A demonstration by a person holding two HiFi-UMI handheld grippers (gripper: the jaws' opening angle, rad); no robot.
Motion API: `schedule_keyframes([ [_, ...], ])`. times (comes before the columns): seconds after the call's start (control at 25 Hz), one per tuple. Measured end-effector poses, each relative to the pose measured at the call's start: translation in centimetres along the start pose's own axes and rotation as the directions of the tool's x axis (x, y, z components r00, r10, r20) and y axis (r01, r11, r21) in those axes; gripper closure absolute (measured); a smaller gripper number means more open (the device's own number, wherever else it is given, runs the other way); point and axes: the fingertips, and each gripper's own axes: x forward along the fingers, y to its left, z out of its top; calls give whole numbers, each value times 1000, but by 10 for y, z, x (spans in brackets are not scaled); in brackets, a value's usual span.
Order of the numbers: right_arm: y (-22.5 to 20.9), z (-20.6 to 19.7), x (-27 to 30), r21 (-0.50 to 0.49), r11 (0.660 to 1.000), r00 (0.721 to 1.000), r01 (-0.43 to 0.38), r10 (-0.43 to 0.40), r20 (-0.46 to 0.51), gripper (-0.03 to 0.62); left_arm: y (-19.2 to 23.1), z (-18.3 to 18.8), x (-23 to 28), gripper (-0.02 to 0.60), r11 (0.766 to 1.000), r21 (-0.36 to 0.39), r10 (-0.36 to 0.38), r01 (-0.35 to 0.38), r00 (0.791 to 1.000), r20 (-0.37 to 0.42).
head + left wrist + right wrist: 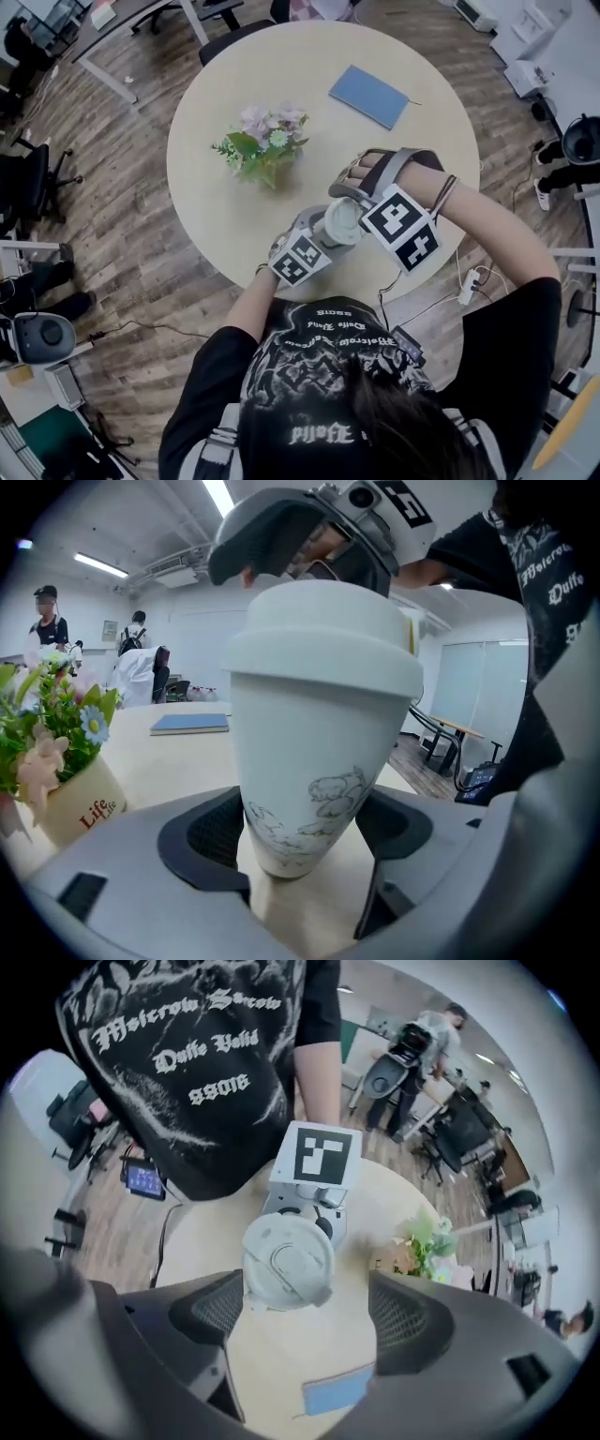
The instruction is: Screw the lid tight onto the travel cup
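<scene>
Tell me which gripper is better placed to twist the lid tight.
Right, probably. The right gripper hangs above the lid with fingers apart, ready to close and twist; the left gripper clamps the travel cup low down, steadying it.

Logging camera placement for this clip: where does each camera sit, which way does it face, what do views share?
Head view: on the person's head, facing steeply down at the table; both forearms show.
Left gripper view: on the left gripper, facing level across the table at the travel cup; black shirt at right.
Right gripper view: on the right gripper, facing down onto the lid; shirt above.
Shared: all see the cup and flowers.
</scene>
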Motion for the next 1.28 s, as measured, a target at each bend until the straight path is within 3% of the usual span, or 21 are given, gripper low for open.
schedule_keyframes([
  [0.16,8,5,8,-223,971,996,-92,87,-32,181,-2,4,0,196,1000,3,-2,2,1000,-10],
  [0.36,21,8,20,-328,923,980,-200,194,-53,204,-1,5,1,196,1000,4,3,-3,1000,-23],
  [0.48,22,9,24,-335,918,977,-211,213,-30,200,1,5,2,196,1000,2,8,-8,1000,-21],
  [0.8,19,13,26,-197,966,979,-165,185,85,203,2,2,3,196,1000,-4,7,-7,1000,-21],
  [1.0,14,12,27,-7,987,970,-160,158,185,204,6,0,6,196,1000,-21,13,-13,1000,-7],
  [1.16,11,10,29,164,975,966,-153,112,232,204,6,-5,7,196,999,-49,17,-17,1000,-7],
  [1.28,7,9,28,325,936,959,-134,40,280,204,6,-6,6,196,997,-70,24,-25,1000,-10],
])
